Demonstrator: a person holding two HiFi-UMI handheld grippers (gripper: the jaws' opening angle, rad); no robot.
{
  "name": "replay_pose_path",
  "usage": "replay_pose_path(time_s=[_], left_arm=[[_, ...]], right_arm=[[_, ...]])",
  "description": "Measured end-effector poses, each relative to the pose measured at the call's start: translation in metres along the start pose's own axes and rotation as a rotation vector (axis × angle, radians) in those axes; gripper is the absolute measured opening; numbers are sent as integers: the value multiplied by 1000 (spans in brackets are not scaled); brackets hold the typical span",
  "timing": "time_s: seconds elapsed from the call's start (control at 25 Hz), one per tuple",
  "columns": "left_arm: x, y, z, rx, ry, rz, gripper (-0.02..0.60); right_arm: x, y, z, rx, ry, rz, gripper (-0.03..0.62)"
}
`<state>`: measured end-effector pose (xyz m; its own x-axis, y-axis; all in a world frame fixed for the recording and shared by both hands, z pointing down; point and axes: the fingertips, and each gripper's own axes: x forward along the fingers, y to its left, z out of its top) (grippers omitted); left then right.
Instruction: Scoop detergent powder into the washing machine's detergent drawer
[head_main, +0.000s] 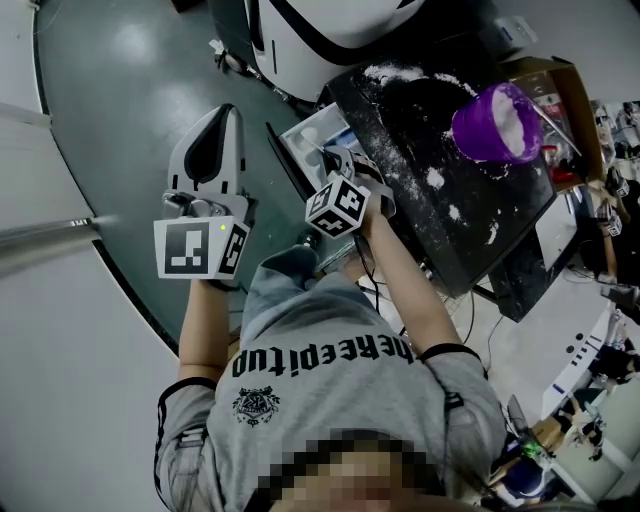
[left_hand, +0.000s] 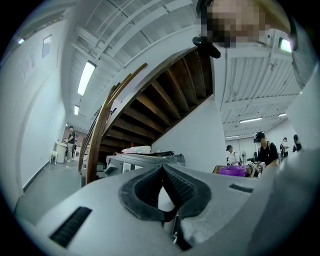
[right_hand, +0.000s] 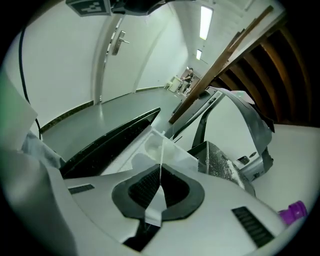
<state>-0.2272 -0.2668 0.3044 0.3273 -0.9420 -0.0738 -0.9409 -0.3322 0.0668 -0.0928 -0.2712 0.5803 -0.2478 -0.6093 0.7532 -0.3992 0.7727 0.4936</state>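
L gripper (left_hand: 161, 167) jaws clenched, empty; R gripper (right_hand: 161, 169) pinches thin clear scoop handle (right_hand: 156, 199) (prob), bowl indistinct

Tub (head_main: 475, 130) purple, powder (head_main: 515, 125) inside white. Tabletop (head_main: 470, 215) black, white-speckled. Scoop (right_hand: 159, 150) translucent white. Marker cubes (head_main: 200, 247) black-and-white squares. T-shirt (head_main: 330, 400) grey, black print. Floor (head_main: 120, 120) dark grey-green.

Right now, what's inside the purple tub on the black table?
The purple tub is open and holds white powder. Its wall and the powder's own surface hide how deep that goes and anything buried in it.
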Motion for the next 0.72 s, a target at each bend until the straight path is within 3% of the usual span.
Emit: replay_pose_path(time_s=[0.24,0.72], left_arm=[[0,1,1,1,0,5,3],[-1,-4,2,2,1,-4,3]], right_arm=[[0,-1,1,-83,3,-39,6],[-4,3,-1,-139,9,-59,6]])
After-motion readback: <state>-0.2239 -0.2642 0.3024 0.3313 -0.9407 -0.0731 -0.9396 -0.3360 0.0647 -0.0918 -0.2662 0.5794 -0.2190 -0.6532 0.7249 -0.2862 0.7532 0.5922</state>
